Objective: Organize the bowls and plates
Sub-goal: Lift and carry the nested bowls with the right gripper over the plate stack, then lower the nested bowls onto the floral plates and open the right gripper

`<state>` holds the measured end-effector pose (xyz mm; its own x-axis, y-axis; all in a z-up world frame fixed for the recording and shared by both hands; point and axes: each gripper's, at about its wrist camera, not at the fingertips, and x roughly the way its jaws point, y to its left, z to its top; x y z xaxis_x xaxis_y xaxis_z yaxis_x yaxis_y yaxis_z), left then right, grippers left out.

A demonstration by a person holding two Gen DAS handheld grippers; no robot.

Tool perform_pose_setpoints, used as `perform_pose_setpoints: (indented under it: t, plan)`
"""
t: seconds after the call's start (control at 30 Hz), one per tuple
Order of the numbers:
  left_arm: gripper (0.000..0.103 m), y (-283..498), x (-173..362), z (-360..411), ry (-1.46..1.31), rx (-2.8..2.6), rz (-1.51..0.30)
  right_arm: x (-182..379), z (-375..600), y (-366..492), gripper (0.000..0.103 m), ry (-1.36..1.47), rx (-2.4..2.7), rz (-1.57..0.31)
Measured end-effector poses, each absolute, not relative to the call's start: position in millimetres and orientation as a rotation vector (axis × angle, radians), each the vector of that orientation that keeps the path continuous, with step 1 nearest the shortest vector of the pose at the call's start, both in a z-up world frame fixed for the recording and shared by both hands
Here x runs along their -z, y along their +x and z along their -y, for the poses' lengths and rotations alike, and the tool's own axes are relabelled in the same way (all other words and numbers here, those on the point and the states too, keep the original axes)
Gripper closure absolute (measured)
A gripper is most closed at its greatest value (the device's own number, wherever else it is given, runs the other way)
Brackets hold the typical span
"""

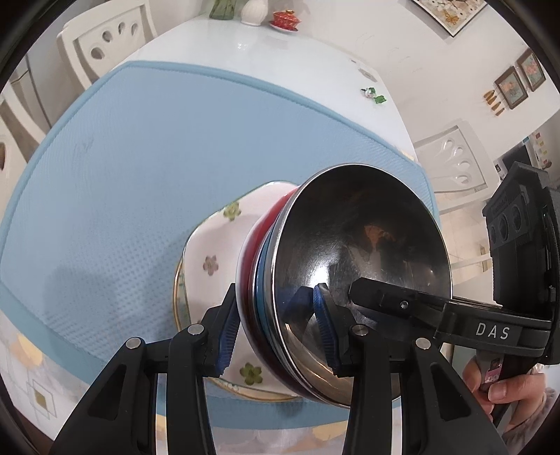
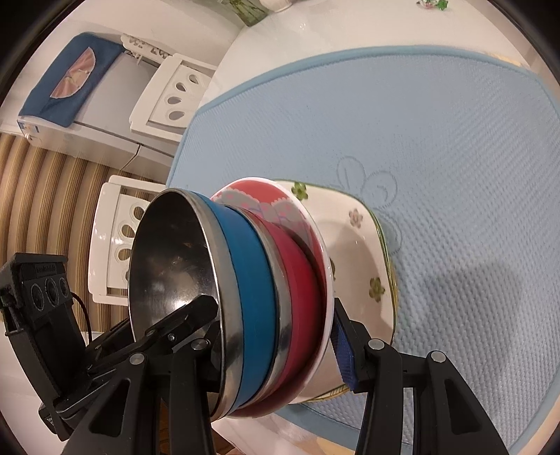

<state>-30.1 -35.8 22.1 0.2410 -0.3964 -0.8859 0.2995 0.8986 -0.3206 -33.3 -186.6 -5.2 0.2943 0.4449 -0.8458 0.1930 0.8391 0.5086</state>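
A nested stack of bowls, steel inside with a blue (image 2: 245,280) and a red (image 2: 301,280) outer wall, sits in a red-patterned bowl on a white flowered square plate (image 1: 210,252); the plate also shows in the right wrist view (image 2: 364,245). The shiny steel inside (image 1: 360,238) faces the left camera. My left gripper (image 1: 278,332) is shut on the stack's rim, one pad inside, one outside. My right gripper (image 2: 280,353) is shut across the same stack from the opposite side. The stack appears tilted in both views.
A light blue mat (image 1: 140,157) covers the white table (image 1: 280,52). A red cup on a saucer (image 1: 285,19), a white vase and a green one stand at the far end. Small green sweets (image 1: 372,94) lie beside the mat. White chairs (image 2: 168,101) stand around.
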Motion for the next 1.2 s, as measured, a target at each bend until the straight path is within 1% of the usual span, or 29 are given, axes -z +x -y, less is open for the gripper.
perform_pose_setpoints:
  t: [0.4,0.57,0.93,0.97,1.0,1.07,1.1,1.17,1.2]
  plan:
    - [0.066,-32.6,-11.6,25.7,-0.108,0.423,-1.254,12.5,177.0,-30.1,0.057,0.561,-0.208,-1.300]
    - [0.066,-27.3,-8.9,25.8,-0.108,0.436,-1.236,11.0,177.1,-29.3,0.057,0.553,-0.201,-1.278]
    - [0.063,-15.7,1.2,31.7,-0.119,0.464,-1.265,8.9,187.2,-29.1,0.057,0.538,-0.156,-1.261]
    - [0.063,-14.9,2.5,32.2,-0.118,0.469,-1.278,8.3,188.0,-29.1,0.057,0.536,-0.151,-1.262]
    - [0.066,-14.8,2.6,33.1,-0.107,0.471,-1.294,7.4,188.4,-29.5,0.057,0.537,-0.148,-1.267]
    - [0.065,-19.0,-11.0,36.9,-0.004,0.468,-1.273,1.3,188.9,-32.9,0.057,0.490,-0.119,-1.308]
    - [0.064,-21.8,-20.8,35.8,0.054,0.464,-1.246,-3.7,188.4,-35.8,0.057,0.451,-0.114,-1.311]
    - [0.063,-26.9,-35.8,32.7,0.121,0.449,-1.215,-17.0,183.0,-46.8,0.053,0.351,-0.110,-1.305]
    - [0.060,-30.2,-43.4,28.4,0.124,0.462,-1.208,-20.6,180.8,-50.9,0.050,0.323,-0.106,-1.307]
